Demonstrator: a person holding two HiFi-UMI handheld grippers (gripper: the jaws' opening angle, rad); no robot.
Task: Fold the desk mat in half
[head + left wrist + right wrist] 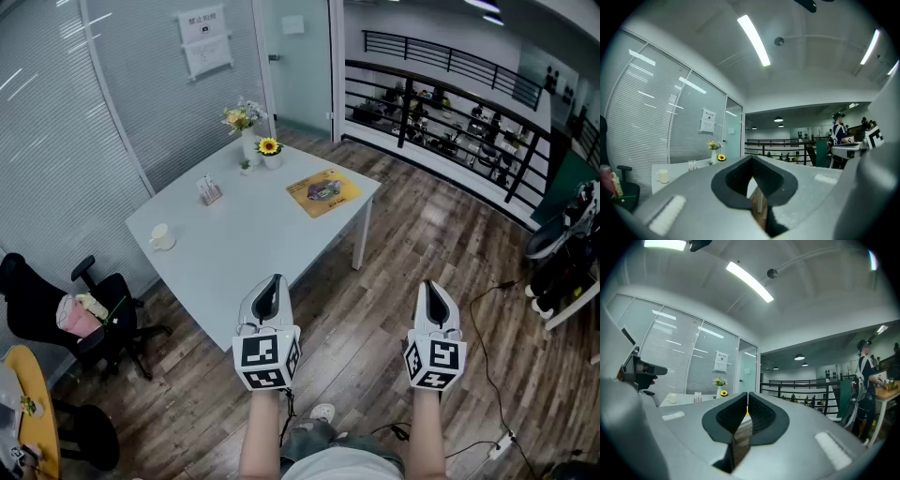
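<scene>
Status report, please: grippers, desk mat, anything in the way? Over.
Left hand-held gripper and right hand-held gripper shut, empty, short of white table. Yellow rectangular desk mat flat, unfolded, at its far corner. Nothing seen blocking it.

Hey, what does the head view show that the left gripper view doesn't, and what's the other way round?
Only the head view: the yellow desk mat lying flat and unfolded near a corner of the white table, plus the left gripper and right gripper seen from above, short of the table. Only the left gripper view: ceiling strip lights, a person standing far right, and that gripper's jaws close up, shut on nothing. Both: table, mug, sunflower, railing.
</scene>
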